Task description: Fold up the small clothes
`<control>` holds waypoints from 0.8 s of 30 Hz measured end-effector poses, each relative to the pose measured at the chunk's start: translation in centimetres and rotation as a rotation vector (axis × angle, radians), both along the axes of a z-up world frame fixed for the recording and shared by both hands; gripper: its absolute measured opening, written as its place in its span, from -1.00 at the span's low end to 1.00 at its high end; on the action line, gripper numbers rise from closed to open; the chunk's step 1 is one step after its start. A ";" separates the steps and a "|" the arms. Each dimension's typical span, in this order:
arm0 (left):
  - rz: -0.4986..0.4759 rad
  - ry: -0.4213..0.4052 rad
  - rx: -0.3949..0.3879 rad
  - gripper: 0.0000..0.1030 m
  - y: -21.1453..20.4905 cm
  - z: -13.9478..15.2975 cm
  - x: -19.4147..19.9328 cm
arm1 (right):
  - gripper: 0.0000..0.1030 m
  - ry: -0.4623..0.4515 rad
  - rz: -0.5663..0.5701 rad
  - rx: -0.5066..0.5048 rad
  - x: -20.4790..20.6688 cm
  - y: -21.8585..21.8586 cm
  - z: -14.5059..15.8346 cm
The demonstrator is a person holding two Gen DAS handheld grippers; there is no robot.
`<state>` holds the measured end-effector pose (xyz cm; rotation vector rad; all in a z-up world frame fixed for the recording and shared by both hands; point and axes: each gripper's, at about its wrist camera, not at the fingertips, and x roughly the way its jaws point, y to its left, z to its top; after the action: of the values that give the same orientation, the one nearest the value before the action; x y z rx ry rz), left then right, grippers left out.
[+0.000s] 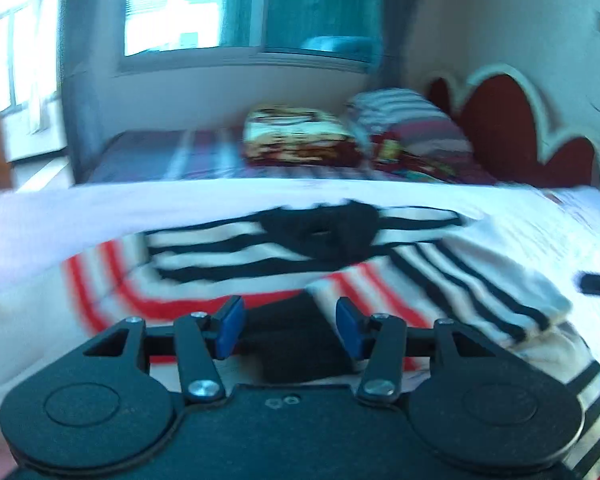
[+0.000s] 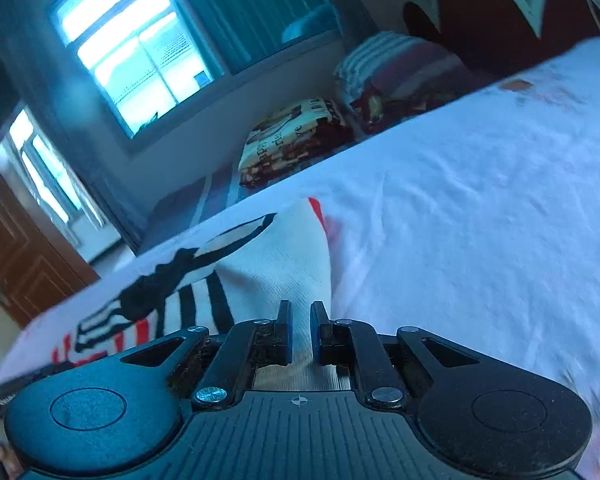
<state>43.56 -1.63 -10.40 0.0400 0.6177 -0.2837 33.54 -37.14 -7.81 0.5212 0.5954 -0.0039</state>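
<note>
On the white sheet (image 1: 100,216) in the left wrist view: small striped garment (image 1: 260,248) lies spread, black-and-cream stripes up top, red-and-white stripes nearer the camera. Long axis roughly left-right across the frame; black collar patch (image 1: 324,236) sits at the far edge. One black-striped sleeve (image 1: 480,288) angles down to the right. Left gripper (image 1: 290,326) released, blue pads (image 1: 230,328) apart, nothing between them, hovering over the near red-striped hem. Frame is motion-blurred. Folded patterned blanket (image 1: 296,136) and striped pillow (image 1: 404,116) on the bed behind, dark red headboard (image 1: 500,120) right.

Right wrist view, tilted: right gripper (image 2: 300,330) clenched on a fold of the garment's cream fabric (image 2: 288,264), which rises in a peak from between the fingers. Rest of the garment trails left along the sheet edge, black stripes and collar visible. Window (image 2: 132,52) upper left, wooden door (image 2: 16,264) far left.
</note>
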 end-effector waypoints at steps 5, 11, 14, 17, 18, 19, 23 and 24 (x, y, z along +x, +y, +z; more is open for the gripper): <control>-0.053 0.067 0.091 -0.02 -3.1 -3.6 1.7 | -0.96 0.078 0.093 -0.184 0.1 1.7 -3.3; -0.039 0.054 0.121 0.22 -2.7 -3.9 2.1 | -0.96 0.088 0.174 -0.214 1.8 1.4 -3.8; -0.034 -0.021 0.101 0.10 -3.4 -1.8 2.0 | -0.95 0.024 0.169 -0.204 3.0 0.7 -2.6; -0.036 -0.037 0.109 0.15 -4.9 -1.5 3.2 | -0.95 -0.038 0.186 -0.204 4.8 0.6 -1.2; -0.032 -0.019 0.101 0.14 -5.3 -1.8 3.9 | -0.95 -0.021 0.189 -0.214 6.4 1.1 -1.5; -0.032 -0.007 0.105 0.13 -5.8 -2.1 4.4 | -0.95 -0.022 0.197 -0.221 7.4 1.3 -1.7; 0.011 0.039 0.144 0.46 -5.8 -3.9 5.7 | -0.96 0.062 0.172 -0.309 12.1 1.0 -4.5; 0.026 0.058 0.117 0.44 -5.3 -3.7 5.8 | -0.96 0.061 0.159 -0.293 13.4 0.3 -5.1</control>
<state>49.39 -6.92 -14.09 0.1362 0.6918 -0.2236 46.93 -36.86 -12.87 0.1897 0.6817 0.0434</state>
